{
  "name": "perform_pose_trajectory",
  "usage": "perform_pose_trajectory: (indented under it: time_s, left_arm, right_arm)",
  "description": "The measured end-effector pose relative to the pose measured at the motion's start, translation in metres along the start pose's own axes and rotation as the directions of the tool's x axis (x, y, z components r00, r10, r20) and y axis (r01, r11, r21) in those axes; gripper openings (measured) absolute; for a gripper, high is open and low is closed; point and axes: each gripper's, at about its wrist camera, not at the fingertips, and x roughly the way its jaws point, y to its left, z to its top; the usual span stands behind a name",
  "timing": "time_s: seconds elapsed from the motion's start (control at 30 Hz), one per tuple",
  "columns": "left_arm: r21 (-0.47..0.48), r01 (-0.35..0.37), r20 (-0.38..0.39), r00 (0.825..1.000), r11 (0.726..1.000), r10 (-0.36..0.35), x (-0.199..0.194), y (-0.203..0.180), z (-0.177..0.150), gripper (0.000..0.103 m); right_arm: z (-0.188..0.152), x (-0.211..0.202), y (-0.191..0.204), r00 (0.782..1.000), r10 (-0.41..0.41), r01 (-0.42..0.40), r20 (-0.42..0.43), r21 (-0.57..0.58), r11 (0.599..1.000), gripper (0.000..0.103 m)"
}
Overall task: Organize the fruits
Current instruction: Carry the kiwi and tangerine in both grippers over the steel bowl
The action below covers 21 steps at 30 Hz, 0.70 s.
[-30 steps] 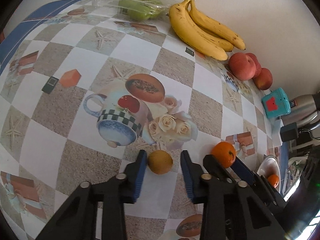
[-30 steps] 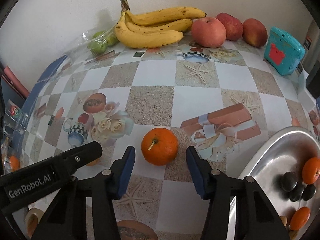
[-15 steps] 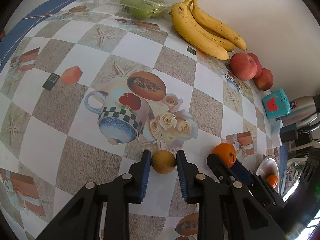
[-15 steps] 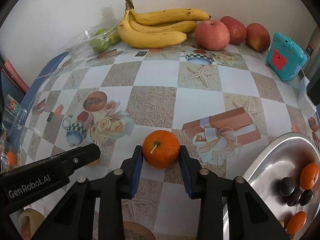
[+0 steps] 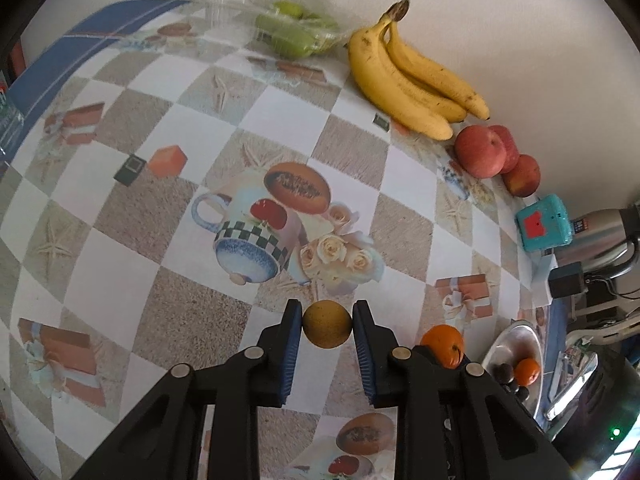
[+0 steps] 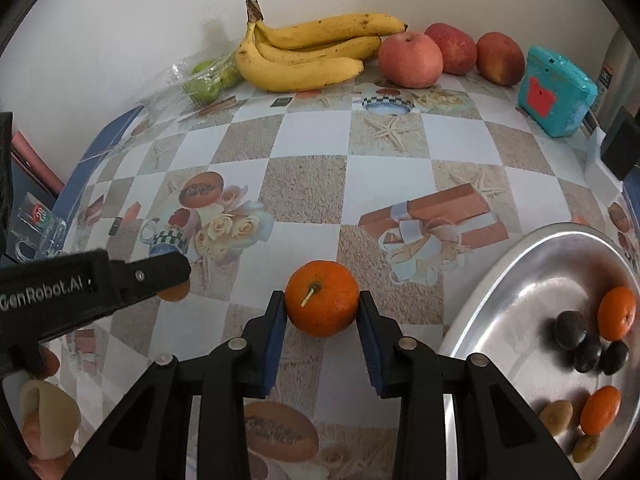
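My right tongs [image 6: 322, 312] are clenched on the orange [image 6: 322, 298], the bigger of my two catches, pads pressing its sides at the widest part while it sits on the tablecloth [image 6: 308, 140] just left of the steel bowl [image 6: 480, 312]. I judge it firm but yielding, with a waxy peel that could slide if I squeeze off-centre, so the middle is the place to hold; its stem faces me, clear of the pads. My left tongs [image 5: 327, 322] are clamped on the small yellow-brown fruit [image 5: 327, 323], again across its widest part, low over the cloth near the printed roses. It looks light and hard-skinned and so round it could pop out under a lopsided pinch.

The table wears a glossy checked cloth printed with mugs, starfish and gift boxes; I expect it to be slick, so anything I drop may roll. Along the white wall lie bananas [image 6: 312, 54], three red apples [image 6: 412, 58], bagged green fruit [image 6: 206, 80] and a teal box [image 6: 556, 92]. The bowl already holds oranges and small dark fruits.
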Motion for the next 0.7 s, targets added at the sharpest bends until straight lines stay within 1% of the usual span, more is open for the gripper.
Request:
perform_pose_trajectory:
  time_s: [0.4, 0.7]
  left_arm:
    - [0.006, 0.032, 0.03, 0.999, 0.999, -0.032, -0.029, -0.015, -0.013, 0.028]
    - [0.055, 0.049, 0.043, 0.998, 0.997, -0.052, -0.045, -0.039, -0.028, 0.028]
  right_arm:
    - [-0.004, -0.043, -0.004, 0.998, 0.018, -0.019, 0.055, 0.025, 1.0, 0.037]
    - [-0.016, -0.07, -0.021, 0.998, 0.0, -0.005, 0.066, 0.076, 0.997, 0.037]
